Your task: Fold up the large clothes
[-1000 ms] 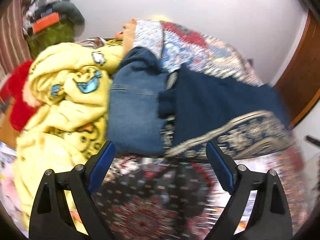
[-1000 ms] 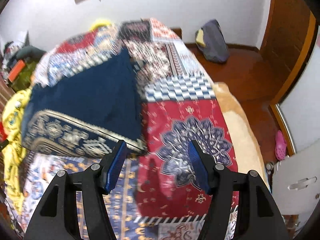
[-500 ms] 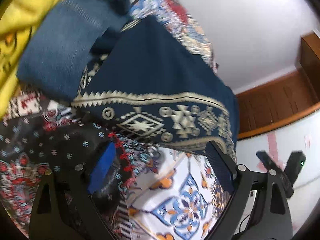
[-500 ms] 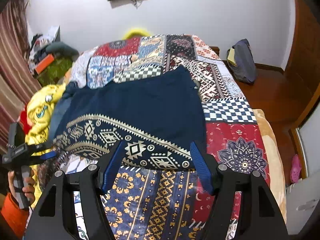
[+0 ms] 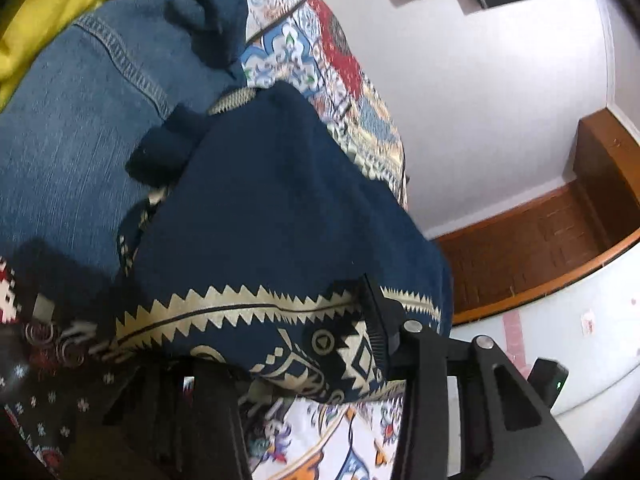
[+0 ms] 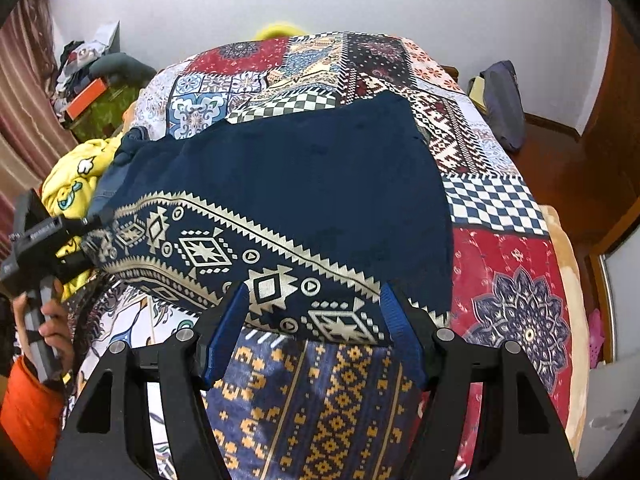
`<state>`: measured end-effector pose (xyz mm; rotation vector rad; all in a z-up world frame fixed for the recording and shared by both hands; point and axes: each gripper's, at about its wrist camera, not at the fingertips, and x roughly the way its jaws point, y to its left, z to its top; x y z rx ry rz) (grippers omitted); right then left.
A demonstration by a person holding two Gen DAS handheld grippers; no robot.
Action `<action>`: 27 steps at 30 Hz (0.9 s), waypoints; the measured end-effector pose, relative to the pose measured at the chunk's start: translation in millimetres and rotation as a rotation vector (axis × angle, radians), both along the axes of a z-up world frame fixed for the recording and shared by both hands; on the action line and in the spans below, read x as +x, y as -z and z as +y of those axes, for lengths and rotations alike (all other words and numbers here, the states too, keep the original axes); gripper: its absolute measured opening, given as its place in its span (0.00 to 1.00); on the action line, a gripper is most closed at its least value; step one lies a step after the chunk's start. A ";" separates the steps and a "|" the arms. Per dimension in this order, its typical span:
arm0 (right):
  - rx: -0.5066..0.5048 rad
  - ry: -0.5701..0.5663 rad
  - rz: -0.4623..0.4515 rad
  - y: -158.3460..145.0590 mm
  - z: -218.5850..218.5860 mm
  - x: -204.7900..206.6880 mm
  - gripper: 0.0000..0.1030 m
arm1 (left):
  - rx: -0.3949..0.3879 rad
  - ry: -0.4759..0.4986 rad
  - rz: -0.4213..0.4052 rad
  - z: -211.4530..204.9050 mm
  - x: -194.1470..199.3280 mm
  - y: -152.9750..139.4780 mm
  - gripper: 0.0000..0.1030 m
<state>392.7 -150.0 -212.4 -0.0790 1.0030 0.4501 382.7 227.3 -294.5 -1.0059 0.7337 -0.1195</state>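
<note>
A large navy garment (image 6: 312, 184) with a gold patterned border lies spread across the patchwork bed; it also fills the left wrist view (image 5: 272, 240). My left gripper (image 5: 288, 364) is at the garment's left border corner, its jaws around the hem with cloth draped between the fingers; how far they have closed is hidden by the fabric. From the right wrist view it shows at the far left (image 6: 86, 226), held by a hand. My right gripper (image 6: 312, 320) is open, its blue fingers straddling the garment's near border hem.
Folded blue jeans (image 5: 72, 128) and a yellow printed blanket (image 6: 76, 176) lie left of the garment. The patchwork bedspread (image 6: 516, 280) covers the bed. A dark bag (image 6: 502, 104) sits on the wooden floor at right. Clutter is piled by the curtain at far left.
My left gripper has moved in low onto the garment's left corner, cloth now between its fingers. My right gripper has advanced so its fingers straddle the near hem.
</note>
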 end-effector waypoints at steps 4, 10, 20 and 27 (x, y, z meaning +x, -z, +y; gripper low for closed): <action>0.006 -0.011 0.014 5.0 10.4 6.6 0.62 | -0.061 -0.068 0.049 10.8 8.0 27.8 0.39; 0.004 -0.045 0.017 7.7 28.1 10.6 0.62 | 0.042 -0.138 0.049 14.5 15.6 15.9 0.14; 0.057 -0.129 0.011 -11.9 84.6 19.7 0.62 | 0.250 -0.244 -0.095 22.9 -15.7 -68.5 0.04; 0.081 -0.205 0.091 12.8 133.6 18.4 0.63 | 0.553 -0.219 -0.161 1.7 -42.4 -126.7 0.04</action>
